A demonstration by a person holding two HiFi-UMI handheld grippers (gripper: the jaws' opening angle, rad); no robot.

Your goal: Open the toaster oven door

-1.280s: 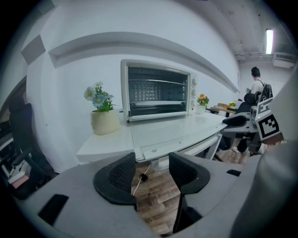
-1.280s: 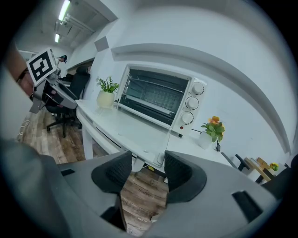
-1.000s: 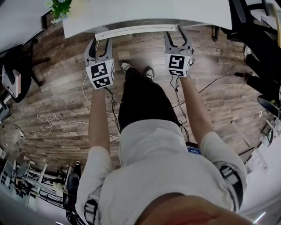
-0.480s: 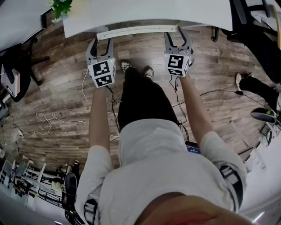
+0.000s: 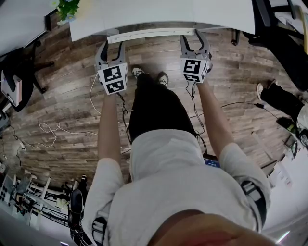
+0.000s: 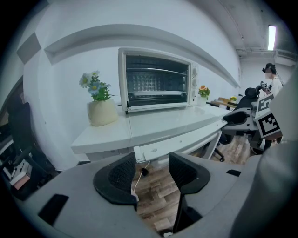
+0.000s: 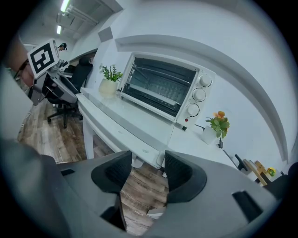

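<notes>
Head view: wood-plank floor (image 5: 62,96), loose cables (image 5: 53,129) on it, white table (image 5: 159,14) edge along the top, one potted plant (image 5: 66,7) on its left end. Person stands at the table, both arms stretched forward and level. Left gripper (image 5: 111,45) and right gripper (image 5: 193,41) hover just short of the table edge, well apart from each other, two in all, each with a marker cube facing up

Left gripper view: its claw is wide and empty, only floor and table edge between the jaws. One toaster oven (image 6: 158,81) sits at the back of the table against the white wall, door closed, apart from the claw. Potted plant just left of it, a small orange-flower pot (image 6: 203,93) to its right. A person (image 6: 272,79) stands far off on the right

Right gripper view: claw wide, empty, floor seen between the jaws. Same oven ahead and up-left, door closed, three knobs (image 7: 199,95) stacked on its right panel, two pots flanking it
</notes>
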